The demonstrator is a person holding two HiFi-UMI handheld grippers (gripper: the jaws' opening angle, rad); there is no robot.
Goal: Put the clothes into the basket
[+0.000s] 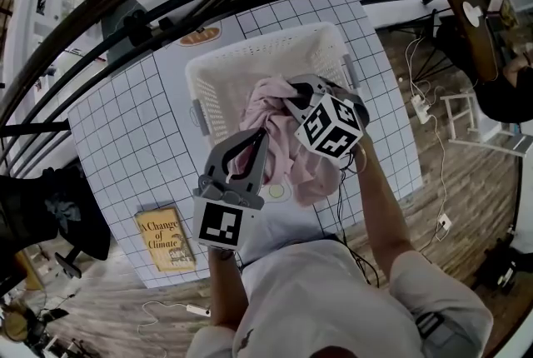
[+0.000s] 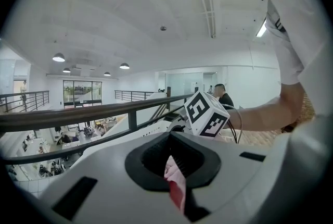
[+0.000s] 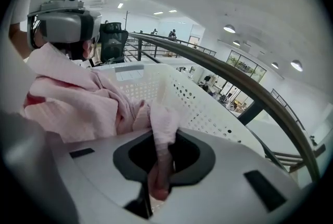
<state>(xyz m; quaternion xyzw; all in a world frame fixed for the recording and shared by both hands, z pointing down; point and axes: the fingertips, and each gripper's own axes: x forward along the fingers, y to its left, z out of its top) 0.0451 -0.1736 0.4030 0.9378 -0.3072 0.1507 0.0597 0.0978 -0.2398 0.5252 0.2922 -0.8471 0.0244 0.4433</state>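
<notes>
Over the basket [image 1: 250, 57], pink garment [image 1: 293, 169] within left claw [image 1: 256, 140] and right claw [image 1: 293, 95]

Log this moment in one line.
left gripper: shut on pink garment | right gripper: shut on garment | stage: garment at white basket

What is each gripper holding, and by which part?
One pink garment, over the white basket. The left gripper pinches a fold at its left side, the right gripper a bunched fold near its top.
</notes>
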